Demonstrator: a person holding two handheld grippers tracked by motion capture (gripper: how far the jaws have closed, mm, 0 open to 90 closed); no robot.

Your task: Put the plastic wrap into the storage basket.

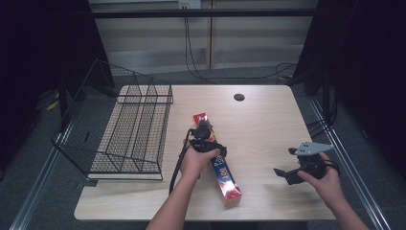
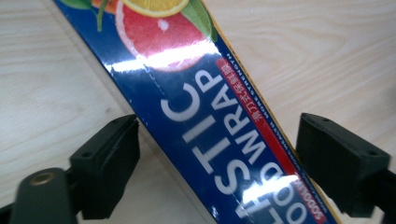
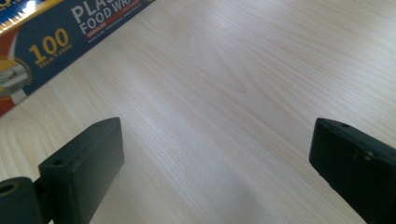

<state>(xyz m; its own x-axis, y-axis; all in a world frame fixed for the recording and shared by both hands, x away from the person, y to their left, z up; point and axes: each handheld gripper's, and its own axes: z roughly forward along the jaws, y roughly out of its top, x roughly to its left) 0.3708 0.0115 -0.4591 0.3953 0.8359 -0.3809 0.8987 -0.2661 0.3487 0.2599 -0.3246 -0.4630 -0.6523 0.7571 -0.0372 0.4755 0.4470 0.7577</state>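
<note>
- Plastic wrap box [image 1: 218, 163] is the thing in hand: a long blue and red carton that we see lying flat and slantwise on the table, near its middle, one end toward the person's edge.
- We see a dim room around it, with dark curtains on both sides, a grey floor and cables hanging down the pale back wall.
- We see a light wooden table [image 1: 268, 120] with rounded corners and a small dark cable hole [image 1: 239, 97] near its far edge.
- We see a black wire basket [image 1: 129, 129] standing on the table's left part, just beside the box and apart from it.
- We see our left gripper [image 1: 203, 128] held over the middle of the box; in the left gripper view its jaws straddle the carton [image 2: 210, 116], one on each long side. The left finger [image 2: 109, 158] stands at the box's edge, the right one [image 2: 341, 158] a little clear, so we read no squeeze.
- We see our right gripper [image 1: 289, 165] well apart to the right, above bare wood [image 3: 224, 107], its fingers [image 3: 84, 168] spread wide with nothing between them; a corner of the box [image 3: 60, 32] shows far off.
</note>
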